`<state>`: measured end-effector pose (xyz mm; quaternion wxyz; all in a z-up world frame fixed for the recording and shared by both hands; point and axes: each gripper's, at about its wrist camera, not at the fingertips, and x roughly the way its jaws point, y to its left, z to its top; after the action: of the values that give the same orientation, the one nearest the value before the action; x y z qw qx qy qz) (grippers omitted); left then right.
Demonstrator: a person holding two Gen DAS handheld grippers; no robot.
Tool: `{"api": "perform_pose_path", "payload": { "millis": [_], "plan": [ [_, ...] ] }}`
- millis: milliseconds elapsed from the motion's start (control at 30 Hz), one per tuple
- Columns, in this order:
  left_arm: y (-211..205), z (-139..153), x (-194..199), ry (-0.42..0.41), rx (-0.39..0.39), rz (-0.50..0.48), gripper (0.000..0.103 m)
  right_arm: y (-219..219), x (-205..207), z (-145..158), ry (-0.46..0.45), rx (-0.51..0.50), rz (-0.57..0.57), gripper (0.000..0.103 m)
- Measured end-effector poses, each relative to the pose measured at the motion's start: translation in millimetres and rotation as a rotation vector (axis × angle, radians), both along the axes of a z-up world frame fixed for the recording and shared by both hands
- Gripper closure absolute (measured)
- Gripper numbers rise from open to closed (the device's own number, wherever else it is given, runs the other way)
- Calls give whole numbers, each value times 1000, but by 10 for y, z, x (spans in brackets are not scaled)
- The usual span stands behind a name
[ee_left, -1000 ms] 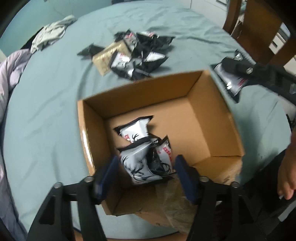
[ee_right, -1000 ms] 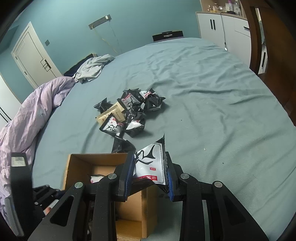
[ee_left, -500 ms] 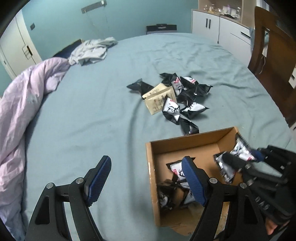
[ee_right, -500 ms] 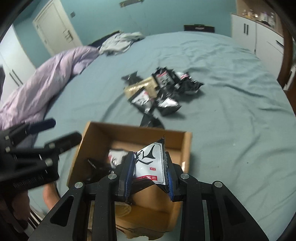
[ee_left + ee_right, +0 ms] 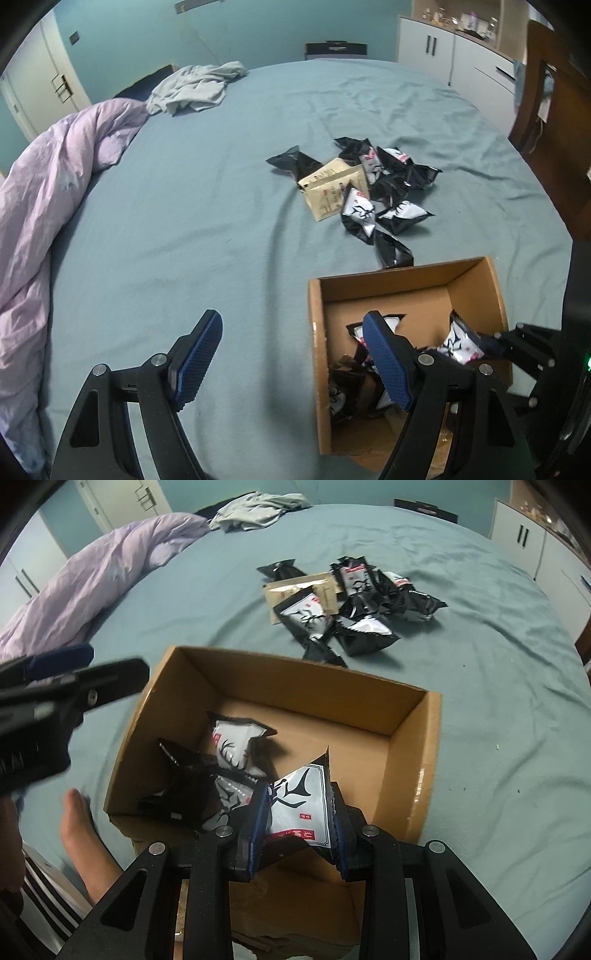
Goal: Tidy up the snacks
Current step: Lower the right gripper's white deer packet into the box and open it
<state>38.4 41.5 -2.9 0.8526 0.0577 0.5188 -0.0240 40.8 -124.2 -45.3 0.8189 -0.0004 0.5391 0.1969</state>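
An open cardboard box [image 5: 428, 738] [image 5: 406, 273] sits on the teal bed sheet with several black-and-white snack packets [image 5: 232, 742] inside. My right gripper [image 5: 299, 794] is shut on one such packet [image 5: 299, 805], held upright over the box's near right part. It shows in the left wrist view as the right gripper [image 5: 480, 343] with that packet [image 5: 458, 341]. My left gripper [image 5: 291, 332] is open and empty, straddling the box's left wall. Beyond the box lies a pile of loose packets [image 5: 373, 192] [image 5: 351, 602] with a beige one [image 5: 332, 188].
A purple duvet [image 5: 55, 184] is bunched along the left side and a grey garment [image 5: 195, 88] lies at the far end. A wooden chair [image 5: 554, 129] and white cabinets [image 5: 461, 55] stand to the right. A person's bare foot [image 5: 81, 830] is beside the box.
The left gripper pulled up and leftward away from the packets in the box, its jaws wider. The right gripper carried its packet from beside the box to over its inside.
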Motion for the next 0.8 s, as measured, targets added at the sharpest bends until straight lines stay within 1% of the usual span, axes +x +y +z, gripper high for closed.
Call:
{"api": "perform_pose_path", "payload": {
  "millis": [67, 167, 233, 300, 333, 367, 433, 500, 533, 567, 600, 667, 733, 800],
  "plan": [
    [35, -12, 13, 7, -8, 13, 24, 41, -2, -16, -4, -11, 8, 73],
    [59, -29, 17, 5, 3, 28, 24, 79, -18, -35, -3, -23, 15, 73],
    [64, -25, 11, 0, 13, 30, 24, 51, -21, -30, 2, -6, -1, 71],
    [66, -13, 0, -3, 11, 33, 24, -20, -32, -3, -3, 19, -36, 63],
    [68, -4, -3, -3, 6, 34, 24, -56, -38, 9, -9, 29, -53, 55],
    [64, -2, -8, -4, 3, 34, 24, -92, -45, 32, -17, 48, -66, 50],
    [47, -5, -15, -4, 10, 29, 24, -129, -72, 63, -28, 72, -75, 47],
    [35, -4, -29, -8, 13, 25, 24, -175, -91, 105, -18, 93, -79, 46],
    [28, 0, -35, -9, 14, 23, 24, -210, -110, 136, -39, 88, -88, 45],
    [26, 3, -38, -10, 15, 22, 24, -269, -133, 187, -45, 109, -100, 44],
    [25, 6, -41, -10, 15, 21, 24, -326, -140, 221, -50, 122, -113, 40],
    [22, 7, -44, -9, 12, 19, 24, -465, -180, 312, -71, 142, -143, 34],
    [11, -1, -48, -4, 9, 14, 24, -581, -214, 400, -107, 112, -180, 30],
    [-16, -8, -55, 1, 9, 3, 24, -666, -210, 484, -119, 75, -201, 29]
  ]
}}
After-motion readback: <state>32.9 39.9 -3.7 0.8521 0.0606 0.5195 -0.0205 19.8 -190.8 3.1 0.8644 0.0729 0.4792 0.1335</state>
